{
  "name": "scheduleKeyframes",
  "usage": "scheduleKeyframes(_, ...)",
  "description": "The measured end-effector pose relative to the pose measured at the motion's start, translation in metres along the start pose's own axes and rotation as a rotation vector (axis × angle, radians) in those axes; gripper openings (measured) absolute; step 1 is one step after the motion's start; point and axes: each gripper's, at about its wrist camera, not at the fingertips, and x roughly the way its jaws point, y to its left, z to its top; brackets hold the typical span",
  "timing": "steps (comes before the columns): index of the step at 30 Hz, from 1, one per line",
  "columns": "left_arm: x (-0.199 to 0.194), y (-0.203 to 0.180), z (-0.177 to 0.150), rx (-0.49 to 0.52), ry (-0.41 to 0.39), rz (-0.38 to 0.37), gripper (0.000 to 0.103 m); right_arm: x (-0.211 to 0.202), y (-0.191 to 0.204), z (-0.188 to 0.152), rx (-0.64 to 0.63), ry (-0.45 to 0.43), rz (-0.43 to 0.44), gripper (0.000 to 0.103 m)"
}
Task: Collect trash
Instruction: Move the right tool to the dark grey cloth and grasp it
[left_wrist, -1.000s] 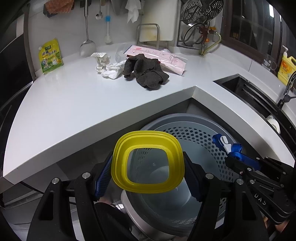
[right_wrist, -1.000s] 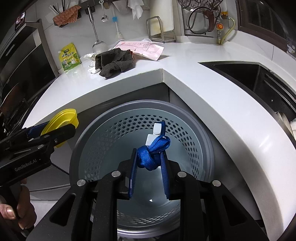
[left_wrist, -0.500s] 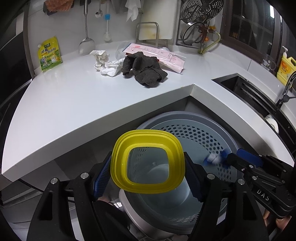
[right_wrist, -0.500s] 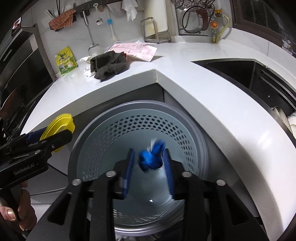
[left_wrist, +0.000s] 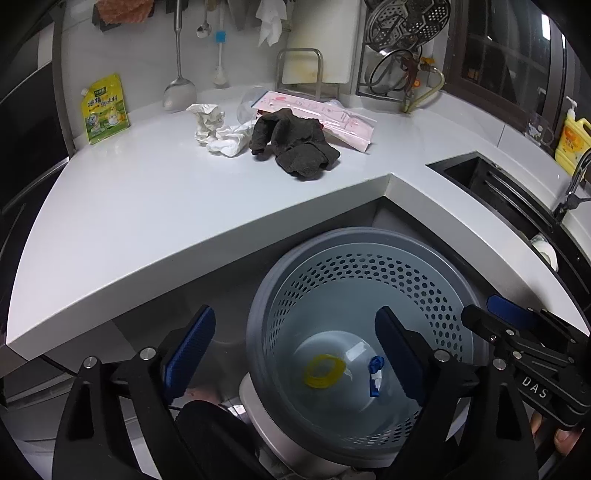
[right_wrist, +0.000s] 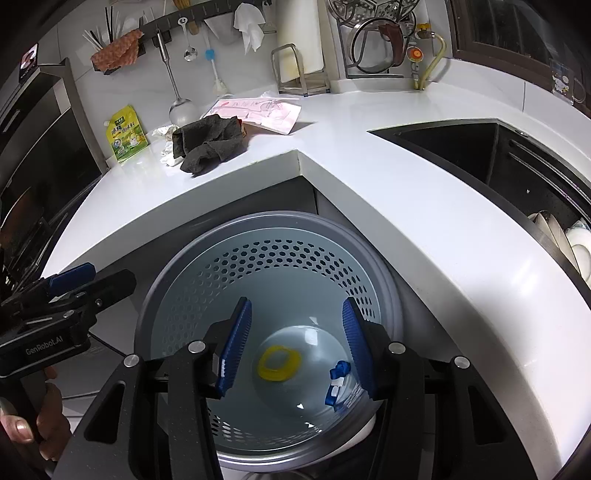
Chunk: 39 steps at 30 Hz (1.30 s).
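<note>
A grey perforated trash bin (left_wrist: 354, 243) (right_wrist: 266, 221) stands on the floor below the white counter corner. At its bottom lie a yellow lid ring (left_wrist: 325, 374) (right_wrist: 279, 363) and a blue strap with a white tag (left_wrist: 375, 373) (right_wrist: 338, 384). My left gripper (left_wrist: 295, 350) is open and empty above the bin's left rim. My right gripper (right_wrist: 295, 343) is open and empty above the bin. On the counter lie a dark cloth (left_wrist: 295, 142) (right_wrist: 207, 146), crumpled white paper (left_wrist: 216, 129) (right_wrist: 166, 142) and a pink packet (left_wrist: 321, 114) (right_wrist: 258, 110).
A yellow-green pouch (left_wrist: 105, 109) (right_wrist: 127, 136) leans on the back wall. Utensils hang above it. A black sink (right_wrist: 480, 155) with dishes is at the right. A yellow soap bottle (left_wrist: 572, 140) stands at the far right. A dark oven front is at the left.
Both grippers have opened. The yellow lid ring has left the left gripper and the blue strap the right one; both now lie at the bin's bottom.
</note>
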Motion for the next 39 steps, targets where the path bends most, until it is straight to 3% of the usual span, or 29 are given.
scheduleKeyframes(18,-0.021,0.017,0.011,-0.055,-0.086,-0.018,0.096,-0.01,0.004,0.006,0.0,-0.04,-0.009,0.062)
scheduleKeyframes(27,-0.029,0.035,0.025,-0.088,-0.118,0.011,0.096,-0.01,0.009,0.017,-0.003,-0.057,0.002,0.063)
scheduleKeyframes(31,-0.03,0.044,0.032,-0.095,-0.146,0.036,0.097,-0.011,0.017,0.03,-0.019,-0.091,0.006,0.068)
scheduleKeyframes(39,-0.018,0.062,0.051,-0.099,-0.159,0.098,0.097,0.009,0.037,0.06,-0.055,-0.094,0.038,0.068)
